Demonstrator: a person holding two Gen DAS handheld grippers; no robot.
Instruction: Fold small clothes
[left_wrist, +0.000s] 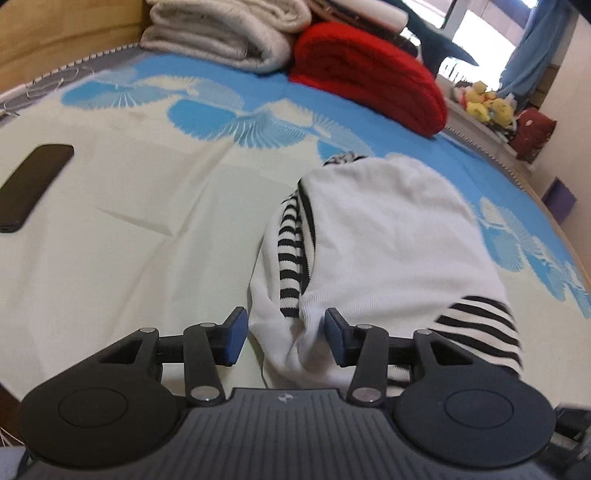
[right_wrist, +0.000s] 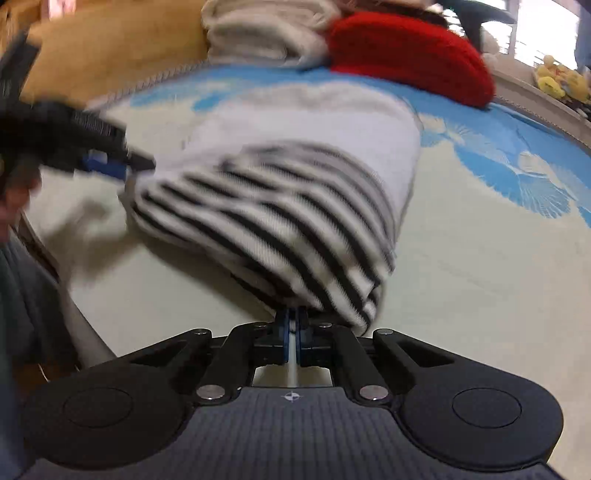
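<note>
1. White knit with black stripes: the small garment (left_wrist: 373, 236) lies bunched on the pale, blue-patterned bedspread (left_wrist: 147, 229), nearer the front edge than the red folded knit (left_wrist: 365, 74) and the cream blanket (left_wrist: 221, 33) stacked at the back.
2. The left gripper (left_wrist: 284, 332) stands with its blue pads apart, a white edge of the garment lying between them; the pads do not look to be pressing on it.
3. The right gripper (right_wrist: 293, 328) has its pads drawn together right at the striped hem; the picture is blurred, and a thin fold of cloth seems pinched there.
4. To do this step well, I would say the left pads should close firmly on the white edge before anything lifts.
5. Both corners should then rise level, so the fold lands square.
6. A dark phone (left_wrist: 33, 184) lies well apart to the left, out of the way.
</note>
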